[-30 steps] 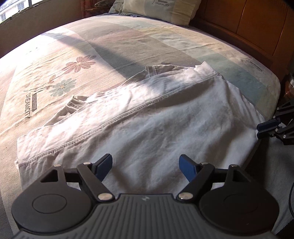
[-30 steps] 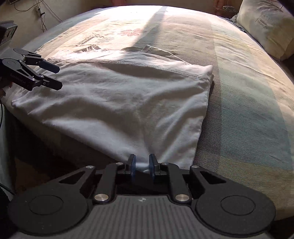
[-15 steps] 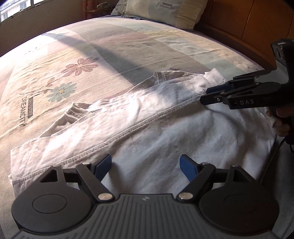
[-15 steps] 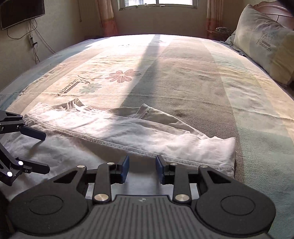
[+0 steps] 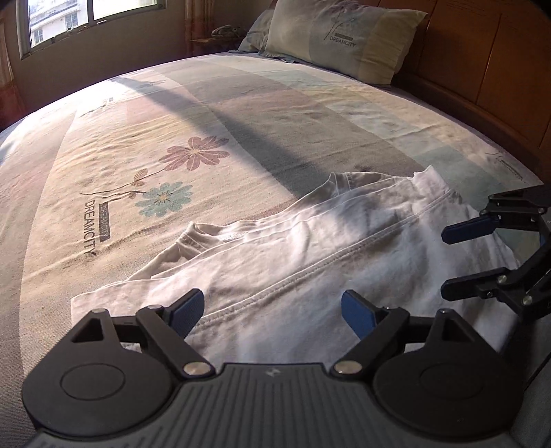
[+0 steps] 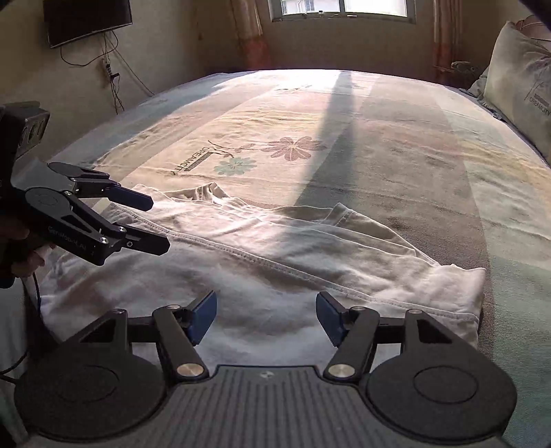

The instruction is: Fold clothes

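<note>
1. Hidden parts: the near edge of the white shirt (image 5: 310,275) is covered by the body of your left gripper (image 5: 272,310), and in the right wrist view by your right gripper (image 6: 267,315). Your hands are mostly out of frame; only a few fingers (image 6: 24,255) show at the left edge of the right wrist view, in shadow.
2. Shirt position: it lies folded across the near part of the bed (image 5: 241,113), one stitched hem running diagonally over the top layer. A sleeve and the collar poke out from under the far fold.
3. Left gripper: its jaws are opening and stand wide above the shirt, with nothing between the blue pads.
4. Right gripper: its jaws are also opening, released, with the cloth lying below them and not pinched.
5. Writing: "DREAMCITY" reads on the bedsheet beside two printed flowers (image 5: 179,179), and again on the pillow (image 5: 341,38). The lettering on the side of the left gripper is too small to read for certain.
6. Materials: the shirt is soft, wrinkled knit; the sheet is striped in pale bands; the headboard (image 5: 482,62) is panelled wood. A dark screen (image 6: 87,19) hangs on the wall with loose cables below, and a window (image 6: 344,8) is cut off at the top.
</note>
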`<act>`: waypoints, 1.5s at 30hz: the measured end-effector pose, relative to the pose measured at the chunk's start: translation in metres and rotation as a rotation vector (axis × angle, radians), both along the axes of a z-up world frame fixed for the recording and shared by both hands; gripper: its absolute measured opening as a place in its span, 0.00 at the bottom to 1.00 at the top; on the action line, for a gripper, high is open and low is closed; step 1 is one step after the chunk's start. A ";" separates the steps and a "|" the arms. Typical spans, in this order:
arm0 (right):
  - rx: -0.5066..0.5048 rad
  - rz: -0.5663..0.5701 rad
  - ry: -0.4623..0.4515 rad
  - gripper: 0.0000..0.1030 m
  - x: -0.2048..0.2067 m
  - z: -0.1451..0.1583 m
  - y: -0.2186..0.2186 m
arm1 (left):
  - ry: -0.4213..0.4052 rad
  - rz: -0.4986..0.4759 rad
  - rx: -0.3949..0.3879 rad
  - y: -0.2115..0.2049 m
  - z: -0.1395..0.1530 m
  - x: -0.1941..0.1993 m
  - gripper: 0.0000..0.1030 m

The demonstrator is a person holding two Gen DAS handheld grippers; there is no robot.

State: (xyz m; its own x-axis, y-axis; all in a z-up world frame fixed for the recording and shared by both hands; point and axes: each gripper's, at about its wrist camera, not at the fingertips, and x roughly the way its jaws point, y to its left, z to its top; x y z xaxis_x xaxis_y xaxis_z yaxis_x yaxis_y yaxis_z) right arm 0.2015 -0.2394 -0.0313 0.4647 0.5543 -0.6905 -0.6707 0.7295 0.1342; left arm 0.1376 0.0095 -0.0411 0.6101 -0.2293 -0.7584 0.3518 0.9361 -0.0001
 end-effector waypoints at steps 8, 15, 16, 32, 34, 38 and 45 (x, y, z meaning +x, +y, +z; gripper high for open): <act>-0.183 -0.002 -0.074 0.87 -0.077 -0.036 0.021 | 0.052 0.025 0.111 -0.004 -0.020 -0.084 0.85; -0.120 -0.158 -0.009 0.88 -0.104 -0.025 -0.027 | 0.118 0.076 0.093 0.017 -0.017 -0.131 0.86; -0.094 -0.179 -0.006 0.89 -0.103 -0.021 -0.032 | 0.103 0.062 0.087 0.016 -0.012 -0.134 0.86; -0.074 -0.266 0.019 0.93 -0.087 -0.031 -0.022 | 0.149 -0.014 -0.107 0.019 -0.005 -0.130 0.89; -0.081 -0.292 0.039 0.94 -0.085 -0.038 -0.028 | 0.103 0.035 -0.123 0.030 0.004 -0.117 0.90; -0.074 -0.303 0.046 1.00 -0.086 -0.041 -0.029 | 0.075 0.119 -0.170 0.045 0.007 -0.080 0.90; -0.114 -0.292 -0.003 1.00 -0.098 -0.046 -0.028 | 0.104 0.265 -0.104 0.076 -0.026 -0.052 0.90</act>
